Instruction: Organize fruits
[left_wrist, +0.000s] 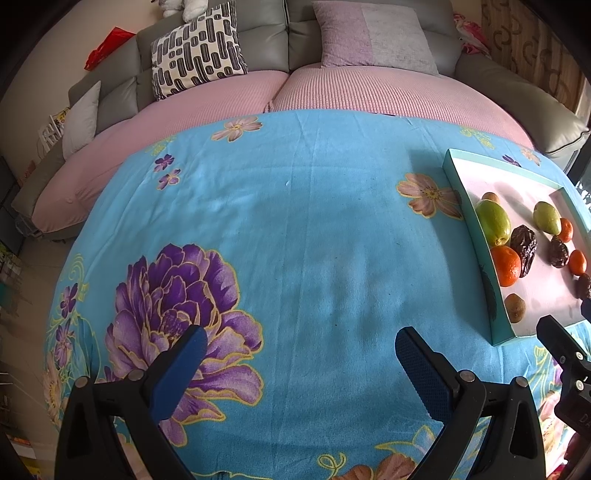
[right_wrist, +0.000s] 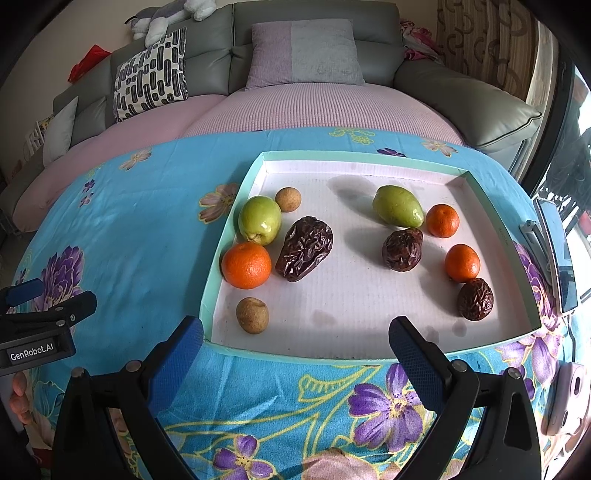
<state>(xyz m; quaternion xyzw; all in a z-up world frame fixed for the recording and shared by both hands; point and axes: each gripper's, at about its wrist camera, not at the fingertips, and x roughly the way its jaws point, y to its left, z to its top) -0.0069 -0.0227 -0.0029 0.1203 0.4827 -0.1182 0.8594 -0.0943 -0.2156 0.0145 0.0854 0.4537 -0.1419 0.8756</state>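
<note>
A shallow teal-rimmed tray (right_wrist: 236, 192) with a white floor holds the fruit. At its left lie a green fruit (right_wrist: 259, 220), a large orange (right_wrist: 246, 264), a big wrinkled date (right_wrist: 304, 248) and two small brown longans (right_wrist: 288, 199) (right_wrist: 252, 315). To the right lie another green fruit (right_wrist: 397, 206), two small oranges (right_wrist: 442, 220) (right_wrist: 462, 263) and two dates (right_wrist: 402, 249) (right_wrist: 475, 299). My right gripper (right_wrist: 295, 343) is open at the tray's near edge, empty. My left gripper (left_wrist: 301, 350) is open over bare cloth, left of the tray (left_wrist: 465, 206).
A blue floral cloth (left_wrist: 295, 221) covers the table. A grey sofa (right_wrist: 314, 22) with pink covers and cushions stands behind it. A phone (right_wrist: 556, 251) and a pink device (right_wrist: 565, 398) lie at the right of the tray. A hand (right_wrist: 20, 398) shows under the left gripper.
</note>
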